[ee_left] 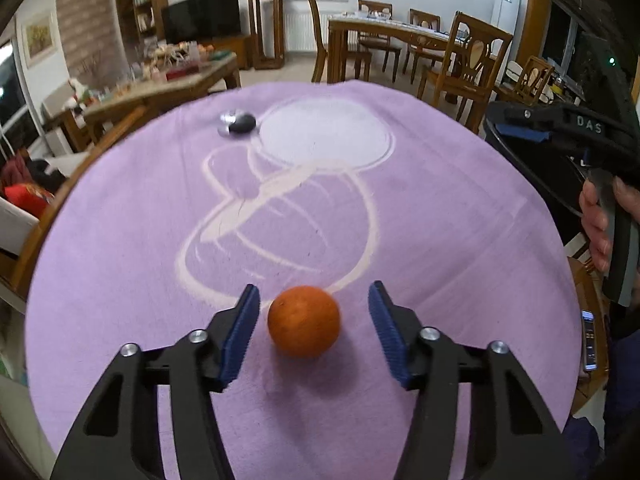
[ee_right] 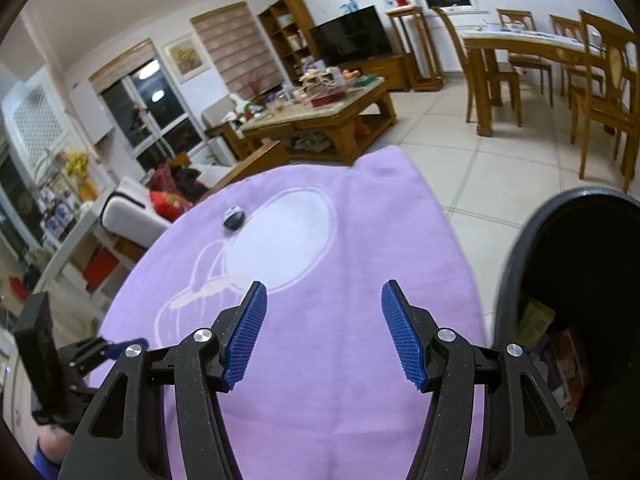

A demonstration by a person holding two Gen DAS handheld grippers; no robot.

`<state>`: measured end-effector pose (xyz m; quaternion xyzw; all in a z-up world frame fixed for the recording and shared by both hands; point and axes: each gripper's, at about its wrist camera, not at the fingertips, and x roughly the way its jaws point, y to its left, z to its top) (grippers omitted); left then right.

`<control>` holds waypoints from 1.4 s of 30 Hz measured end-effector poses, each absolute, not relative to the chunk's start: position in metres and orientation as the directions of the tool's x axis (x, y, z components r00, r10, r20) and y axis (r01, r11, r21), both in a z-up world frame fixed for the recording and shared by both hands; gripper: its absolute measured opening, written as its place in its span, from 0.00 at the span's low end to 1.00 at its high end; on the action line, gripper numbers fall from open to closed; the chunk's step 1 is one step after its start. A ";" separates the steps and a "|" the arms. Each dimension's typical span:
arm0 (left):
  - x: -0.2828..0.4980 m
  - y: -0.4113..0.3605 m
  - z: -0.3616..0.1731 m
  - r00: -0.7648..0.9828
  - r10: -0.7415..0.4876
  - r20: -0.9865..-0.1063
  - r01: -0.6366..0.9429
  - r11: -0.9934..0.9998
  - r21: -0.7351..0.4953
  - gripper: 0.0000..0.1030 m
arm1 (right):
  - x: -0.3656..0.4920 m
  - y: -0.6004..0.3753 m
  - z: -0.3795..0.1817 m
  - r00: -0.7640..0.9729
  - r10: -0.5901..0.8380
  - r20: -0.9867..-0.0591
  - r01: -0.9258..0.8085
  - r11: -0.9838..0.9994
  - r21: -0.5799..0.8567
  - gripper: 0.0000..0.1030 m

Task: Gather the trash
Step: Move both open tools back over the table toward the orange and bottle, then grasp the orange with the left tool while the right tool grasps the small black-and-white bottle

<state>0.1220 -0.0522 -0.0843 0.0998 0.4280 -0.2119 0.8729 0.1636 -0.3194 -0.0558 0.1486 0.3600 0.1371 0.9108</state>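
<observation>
An orange fruit [ee_left: 304,322] rests on the purple cloth [ee_left: 440,240] of the table. My left gripper [ee_left: 314,310] stands around it, a blue pad on each side with a gap to the fruit, so it is open. A small black and silver object [ee_left: 239,123] lies at the cloth's far side, also in the right wrist view [ee_right: 234,218]. My right gripper [ee_right: 324,312] hangs open above the cloth with nothing between its pads. A dark trash bin [ee_right: 516,264] with wrappers inside stands to its right. The right gripper's body [ee_left: 580,128] shows at the left view's right edge, held by a hand [ee_left: 596,224].
The bin [ee_left: 504,148] sits off the table's right edge. A phone [ee_left: 589,340] lies by that edge. A cluttered wooden coffee table [ee_right: 320,112], a dining table with chairs [ee_right: 520,52] and tiled floor lie beyond. The left gripper's body [ee_right: 60,364] is at the lower left.
</observation>
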 end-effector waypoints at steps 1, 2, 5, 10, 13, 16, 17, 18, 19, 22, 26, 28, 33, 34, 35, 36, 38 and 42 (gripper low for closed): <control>0.122 -0.051 -0.087 0.538 -0.285 -0.793 0.457 0.889 -0.009 0.47 | 0.166 -0.314 -0.055 0.699 0.358 -0.618 -0.150 0.920 0.363 0.58; 0.122 -0.049 -0.089 0.526 -0.293 -0.799 0.460 0.888 -0.023 0.41 | 0.169 -0.308 -0.054 0.696 0.359 -0.622 -0.158 0.922 0.354 0.58; 0.125 -0.046 -0.089 0.501 -0.328 -0.801 0.480 0.876 -0.058 0.37 | 0.180 -0.292 -0.054 0.680 0.363 -0.637 -0.189 0.926 0.326 0.58; 0.126 -0.040 -0.089 0.471 -0.376 -0.798 0.510 0.854 -0.101 0.37 | 0.214 -0.244 -0.049 0.643 0.369 -0.672 -0.259 0.930 0.262 0.58; 0.126 -0.037 -0.088 0.484 -0.365 -0.796 0.517 0.852 -0.076 0.36 | 0.241 -0.211 -0.051 0.613 0.368 -0.699 -0.300 0.927 0.225 0.58; 0.130 -0.027 -0.087 0.494 -0.375 -0.785 0.508 0.857 -0.090 0.36 | 0.268 -0.174 -0.058 0.590 0.351 -0.727 -0.336 0.926 0.174 0.58; 0.131 -0.024 -0.085 0.498 -0.377 -0.781 0.505 0.858 -0.092 0.36 | 0.277 -0.165 -0.062 0.585 0.343 -0.735 -0.343 0.926 0.159 0.58; 0.131 -0.021 -0.084 0.502 -0.378 -0.777 0.503 0.859 -0.094 0.36 | 0.288 -0.154 -0.067 0.578 0.336 -0.744 -0.354 0.924 0.143 0.58; 0.132 -0.017 -0.083 0.505 -0.382 -0.774 0.501 0.860 -0.098 0.36 | 0.295 -0.147 -0.069 0.575 0.336 -0.746 -0.360 0.923 0.137 0.58; 0.135 -0.010 -0.082 0.506 -0.389 -0.770 0.502 0.859 -0.103 0.36 | 0.320 -0.127 -0.079 0.569 0.313 -0.760 -0.371 0.923 0.103 0.58; 0.137 -0.005 -0.081 0.513 -0.387 -0.766 0.501 0.860 -0.099 0.35 | 0.352 -0.101 -0.094 0.561 0.267 -0.783 -0.373 0.926 0.049 0.58; 0.137 -0.004 -0.080 0.509 -0.391 -0.767 0.502 0.858 -0.105 0.35 | 0.364 -0.093 -0.100 0.556 0.254 -0.791 -0.371 0.928 0.038 0.58; 0.133 -0.003 -0.086 0.462 -0.397 -0.793 0.516 0.848 -0.124 0.37 | 0.387 -0.080 -0.111 0.550 0.219 -0.806 -0.357 0.934 0.010 0.58; 0.133 -0.004 -0.088 0.454 -0.390 -0.801 0.517 0.848 -0.119 0.38 | 0.390 -0.078 -0.112 0.548 0.222 -0.806 -0.357 0.934 0.015 0.57; 0.132 -0.003 -0.089 0.451 -0.384 -0.806 0.516 0.849 -0.116 0.37 | 0.392 -0.076 -0.112 0.548 0.224 -0.806 -0.356 0.934 0.018 0.55; 0.132 -0.002 -0.090 0.447 -0.382 -0.808 0.513 0.850 -0.118 0.37 | 0.394 -0.076 -0.111 0.547 0.224 -0.806 -0.356 0.934 0.017 0.49; 0.131 -0.001 -0.090 0.446 -0.385 -0.808 0.517 0.848 -0.118 0.35 | 0.395 -0.076 -0.110 0.546 0.221 -0.808 -0.351 0.936 0.019 0.40; 0.129 -0.001 -0.089 0.449 -0.386 -0.806 0.520 0.846 -0.115 0.34 | 0.389 -0.078 -0.109 0.537 0.238 -0.809 -0.361 0.932 0.035 0.40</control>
